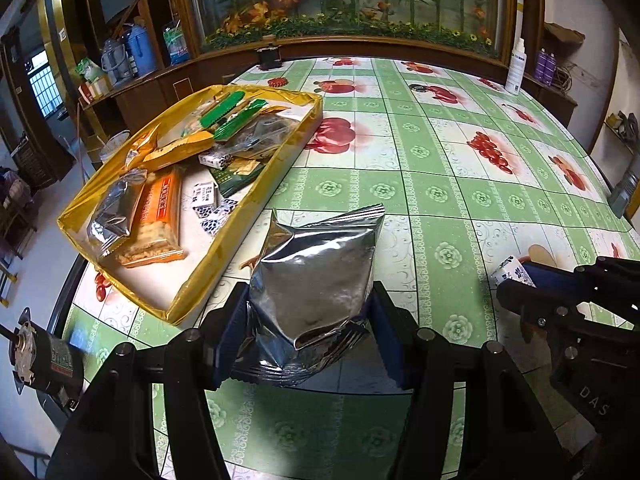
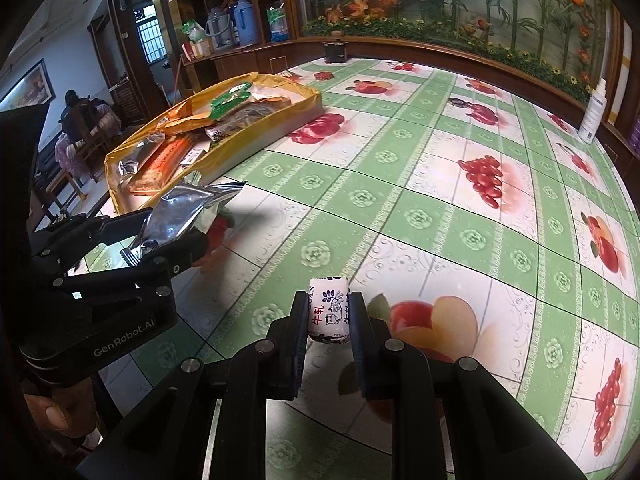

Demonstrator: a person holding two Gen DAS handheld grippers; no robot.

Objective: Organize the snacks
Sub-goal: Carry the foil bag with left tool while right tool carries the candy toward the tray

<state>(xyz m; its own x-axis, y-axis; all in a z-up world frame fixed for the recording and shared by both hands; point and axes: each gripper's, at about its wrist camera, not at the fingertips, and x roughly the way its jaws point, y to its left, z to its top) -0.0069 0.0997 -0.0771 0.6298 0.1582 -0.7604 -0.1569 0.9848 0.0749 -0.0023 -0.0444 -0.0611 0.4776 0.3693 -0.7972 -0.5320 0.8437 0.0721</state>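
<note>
- A crinkled silver foil snack pouch (image 1: 316, 276) sits between the dark fingers of the left gripper (image 1: 310, 320), which are clenched on its lower sides; its crimped top edge points toward the far side of the worktop.
- In the right wrist view the same pouch (image 2: 176, 216) is held off the worktop, just near of the tray's near end.
- A small white candy with a blue flower print and red characters (image 2: 329, 310) is pinched between the fingers of the right gripper (image 2: 329, 328), clamped narrow on its two sides and lifted clear of the cloth.
- In the left wrist view this candy (image 1: 512, 274) shows at the right edge, sticking out of the right gripper's fingers (image 1: 516, 292).
- A shallow rectangular tray lined with shiny gold paper (image 1: 236, 224) lies on the left part of the worktop, reaching from near left to far right.
- Inside it lie an orange-wrapped biscuit bar (image 1: 156, 220), a second silver foil pouch (image 1: 114, 210) at its near left end, green packets (image 1: 232, 114) toward the far end, and several more white-and-blue candies (image 1: 206, 196) in the middle.
- The worktop (image 1: 440, 200) carries a green and white checked cloth printed with red fruit.
- A white spray bottle (image 1: 516, 68) stands at the far right edge.
- A seated person (image 2: 80, 120) shows far left in the room.
</note>
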